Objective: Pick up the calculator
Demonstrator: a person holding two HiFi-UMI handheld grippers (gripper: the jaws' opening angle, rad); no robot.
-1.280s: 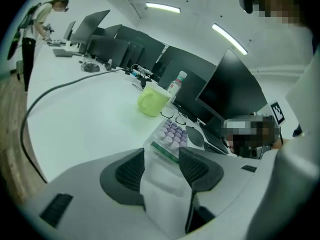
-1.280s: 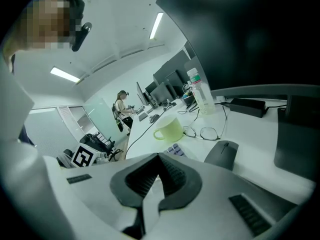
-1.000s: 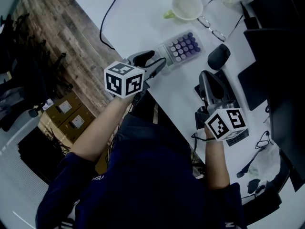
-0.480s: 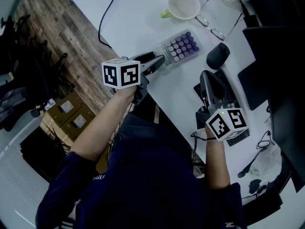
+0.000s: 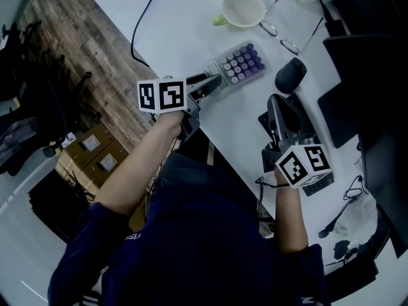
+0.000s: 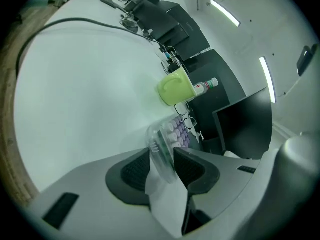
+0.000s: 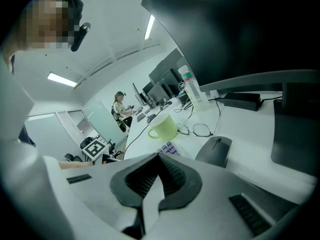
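Though the head view hides contact, the left claw (image 6: 161,158), just closing, apparently pinches the calculator (image 6: 171,134).

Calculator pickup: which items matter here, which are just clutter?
Job: purple-keyed, clear-cased calculator; left tool, jaws have just been closing, calculator between them.
Clutter: pale green mug; wire-rimmed glasses; black mouse; black cable; shut right tool.

Right gripper (image 7: 158,155): my jaws meet, empty.
Beyond them: pale green mug (image 7: 163,128), dark grey computer mouse (image 7: 214,151).
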